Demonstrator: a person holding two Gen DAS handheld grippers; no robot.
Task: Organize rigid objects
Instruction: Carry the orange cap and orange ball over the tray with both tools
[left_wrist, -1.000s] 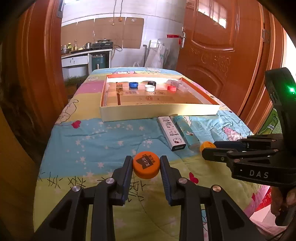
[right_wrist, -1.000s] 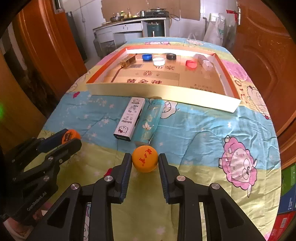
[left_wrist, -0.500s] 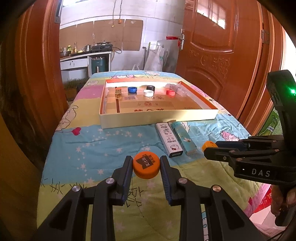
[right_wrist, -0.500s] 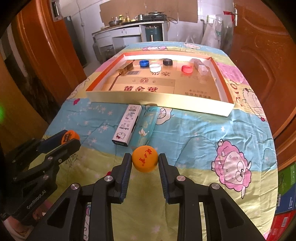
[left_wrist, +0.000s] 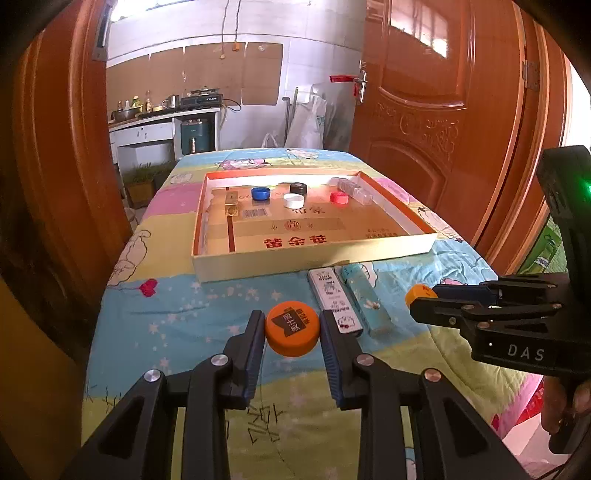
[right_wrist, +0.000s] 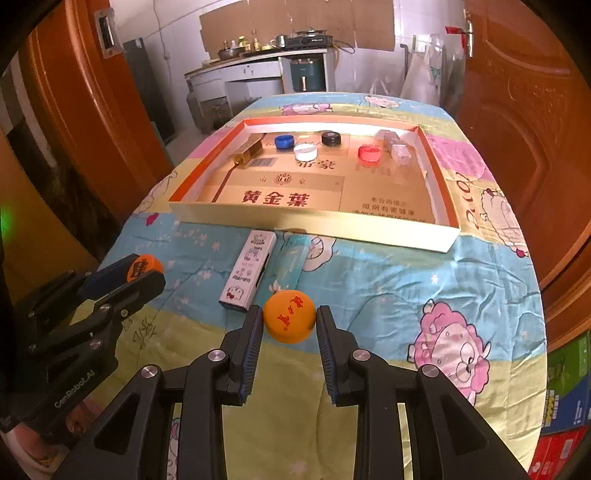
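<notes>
My left gripper (left_wrist: 292, 328) is shut on an orange bottle cap (left_wrist: 292, 328) with dark print, held above the patterned quilt. My right gripper (right_wrist: 289, 321) is shut on an orange ball (right_wrist: 289, 320) with red characters. Each gripper shows in the other's view: the right one (left_wrist: 424, 299) at the right with the ball (left_wrist: 419, 293) at its tips, the left one (right_wrist: 146, 273) at the left with the cap (right_wrist: 142, 266). Ahead lies a shallow cardboard tray (left_wrist: 314, 262) holding blue (left_wrist: 260, 193), white (left_wrist: 294, 200), black (left_wrist: 298, 188) and red (left_wrist: 339, 198) caps.
A white lighter (left_wrist: 334, 300) and a teal lighter (left_wrist: 364, 300) lie side by side on the quilt just before the tray. A gold box (right_wrist: 248, 149) and clear pieces (right_wrist: 397, 147) sit in the tray. Wooden doors flank the bed; a kitchen counter (left_wrist: 159, 122) stands beyond.
Both grippers have drawn back and up a little with their loads, so the tray and lighters look slightly farther away. Neither grip has altered.
</notes>
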